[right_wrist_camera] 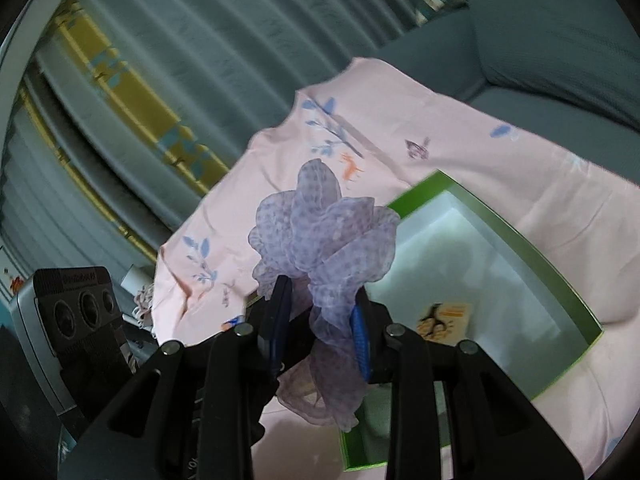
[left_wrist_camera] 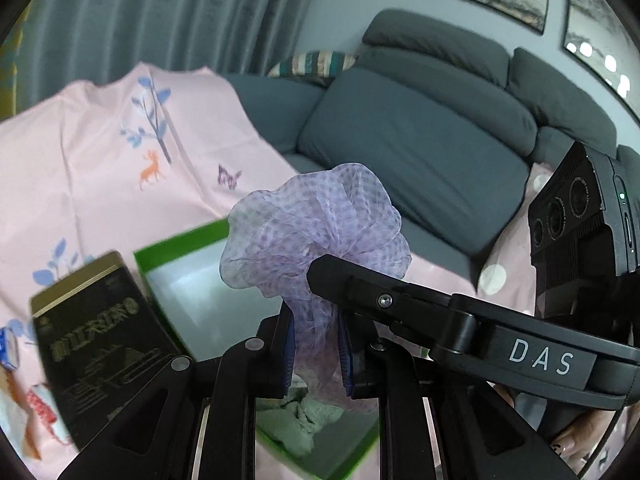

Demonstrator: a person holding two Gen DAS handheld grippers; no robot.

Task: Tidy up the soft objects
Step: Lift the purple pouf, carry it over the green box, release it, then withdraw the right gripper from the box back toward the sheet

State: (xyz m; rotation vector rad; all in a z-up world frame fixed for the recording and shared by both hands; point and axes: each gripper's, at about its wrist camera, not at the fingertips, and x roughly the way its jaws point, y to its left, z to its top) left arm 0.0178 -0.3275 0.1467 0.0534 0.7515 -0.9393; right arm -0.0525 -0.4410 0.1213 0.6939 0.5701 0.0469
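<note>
A sheer purple checked scrunchie is bunched between the blue pads of my left gripper, which is shut on it. One black finger of my right gripper comes in from the right and reaches into the same bunch. In the right wrist view the scrunchie sits between the blue pads of my right gripper, also shut on it. It hangs above a green box with a white inside. A pale cloth lies in the box.
A black tin stands left of the box on a pink printed sheet. A grey sofa and curtains lie behind. A small picture card rests in the box. The left gripper's camera housing is at left.
</note>
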